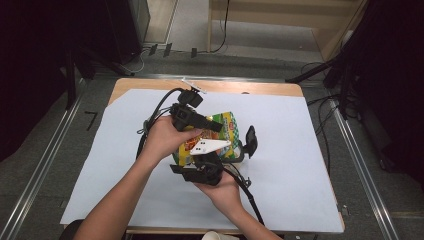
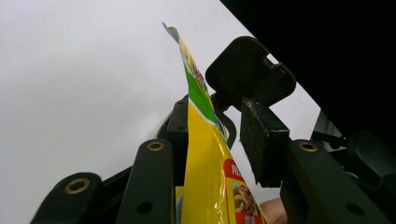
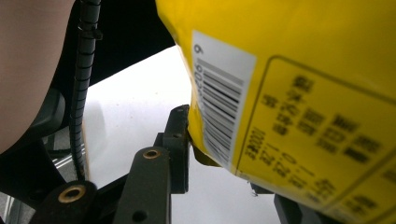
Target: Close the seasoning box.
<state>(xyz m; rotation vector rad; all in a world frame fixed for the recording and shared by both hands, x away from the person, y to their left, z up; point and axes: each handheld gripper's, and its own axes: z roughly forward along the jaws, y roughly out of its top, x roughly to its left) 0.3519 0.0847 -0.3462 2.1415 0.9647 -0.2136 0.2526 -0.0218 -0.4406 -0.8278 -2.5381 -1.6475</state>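
A yellow and green snack bag (image 1: 230,129) is held up over the middle of the white-papered table (image 1: 300,165). My left gripper (image 1: 220,127) comes in from the left. In the left gripper view the bag (image 2: 205,177) stands edge-on between the jaws: it leans on the left pad (image 2: 179,135), and a slit of daylight shows before the right pad (image 2: 261,140). My right gripper (image 1: 215,156) reaches up from below. In the right gripper view the bag's barcode side (image 3: 303,70) presses on the left pad (image 3: 180,140) and covers the other jaw.
White paper covers most of the wooden tabletop. A small white object (image 1: 194,86) lies at the far edge and a paper cup (image 1: 216,236) stands at the near edge. Cables trail from both grippers. Metal rails (image 1: 360,165) and dark equipment flank the table.
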